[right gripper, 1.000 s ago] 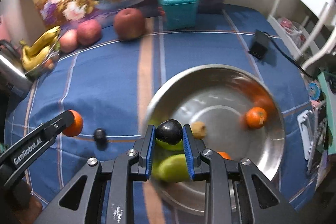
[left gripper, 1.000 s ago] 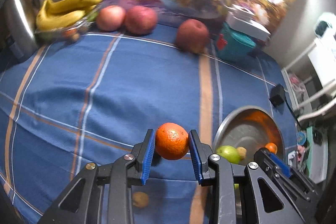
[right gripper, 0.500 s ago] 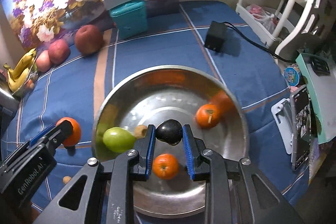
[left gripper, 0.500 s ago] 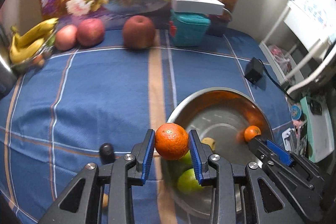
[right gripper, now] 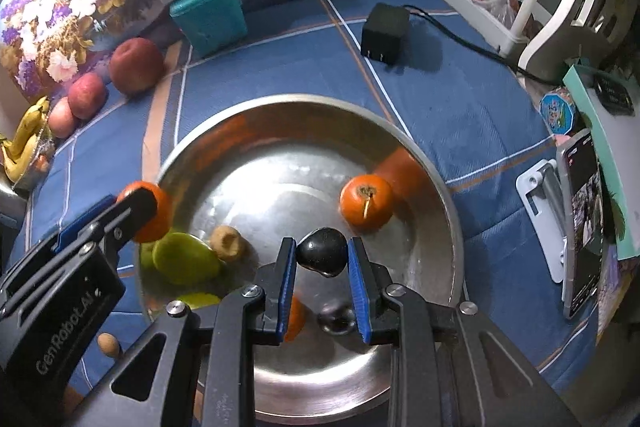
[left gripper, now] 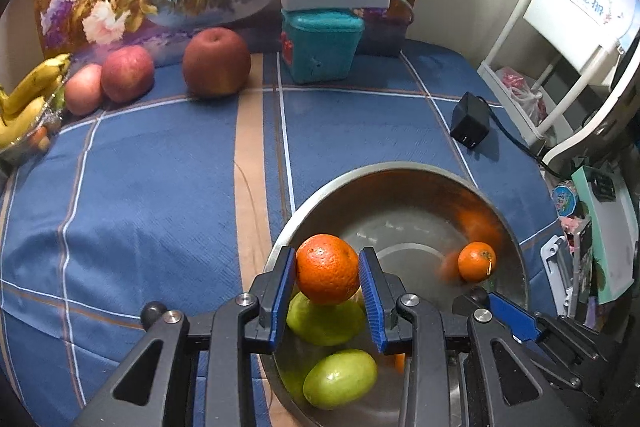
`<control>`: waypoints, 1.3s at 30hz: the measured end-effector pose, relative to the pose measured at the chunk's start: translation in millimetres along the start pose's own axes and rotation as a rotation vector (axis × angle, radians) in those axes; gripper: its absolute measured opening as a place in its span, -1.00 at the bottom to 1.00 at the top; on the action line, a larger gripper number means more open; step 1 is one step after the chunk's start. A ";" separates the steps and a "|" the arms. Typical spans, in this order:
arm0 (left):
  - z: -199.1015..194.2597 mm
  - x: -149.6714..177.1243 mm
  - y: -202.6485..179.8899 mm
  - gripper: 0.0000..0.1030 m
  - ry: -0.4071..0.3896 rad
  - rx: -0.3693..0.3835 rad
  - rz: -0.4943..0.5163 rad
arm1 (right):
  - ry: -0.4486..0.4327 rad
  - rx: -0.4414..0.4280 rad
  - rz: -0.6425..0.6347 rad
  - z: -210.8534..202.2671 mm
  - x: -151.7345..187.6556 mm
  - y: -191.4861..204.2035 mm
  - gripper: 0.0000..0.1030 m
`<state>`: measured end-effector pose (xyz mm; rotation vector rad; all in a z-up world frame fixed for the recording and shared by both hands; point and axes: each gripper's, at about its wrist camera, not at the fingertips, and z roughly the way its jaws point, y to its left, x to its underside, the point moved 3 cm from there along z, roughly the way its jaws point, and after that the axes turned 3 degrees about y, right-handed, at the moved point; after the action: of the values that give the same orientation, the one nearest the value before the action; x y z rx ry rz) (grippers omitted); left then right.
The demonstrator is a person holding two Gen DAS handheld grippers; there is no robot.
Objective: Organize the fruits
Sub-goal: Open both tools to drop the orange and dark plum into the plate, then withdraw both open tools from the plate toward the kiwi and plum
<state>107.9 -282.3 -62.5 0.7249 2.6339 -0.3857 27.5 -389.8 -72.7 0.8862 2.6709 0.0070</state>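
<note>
My left gripper (left gripper: 327, 277) is shut on an orange (left gripper: 327, 269) and holds it above the left rim of the steel bowl (left gripper: 400, 179); it also shows in the right wrist view (right gripper: 144, 213). My right gripper (right gripper: 322, 257) is shut on a small dark fruit (right gripper: 323, 253) above the middle of the bowl (right gripper: 424, 163). In the bowl lie two green fruits (left gripper: 340, 379) (right gripper: 186, 257), a small orange (right gripper: 366, 202), a tan fruit (right gripper: 228, 243) and another orange partly hidden under my right gripper's fingers (right gripper: 287, 287).
Three apples (left gripper: 216, 63) and a bunch of bananas (left gripper: 28, 99) lie along the back of the blue checked cloth. A teal box (left gripper: 320, 45), a black adapter (left gripper: 470, 121) with its cord and a white rack (left gripper: 560, 39) stand behind and right. A small tan ball (right gripper: 108, 345) lies left of the bowl.
Both grippers have moved right over the bowl with their fruits. The orange went from above the cloth to above the bowl's left rim; the dark fruit is now over the bowl's middle.
</note>
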 end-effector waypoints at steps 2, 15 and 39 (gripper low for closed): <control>-0.4 0.2 0.9 -0.31 0.000 0.004 -0.004 | 0.012 0.000 0.004 3.5 1.0 -1.3 -0.47; -11.4 1.0 3.4 -0.12 0.007 0.025 -0.024 | 0.009 0.024 0.004 2.8 3.7 -2.8 -0.27; -33.6 37.5 94.3 0.61 0.068 -0.159 -0.204 | -0.012 0.044 -0.067 -8.1 14.8 17.5 -0.14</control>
<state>119.0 -176.1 -63.7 0.4276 2.7730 -0.2064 24.1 -366.3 -67.7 0.8069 2.6971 -0.0726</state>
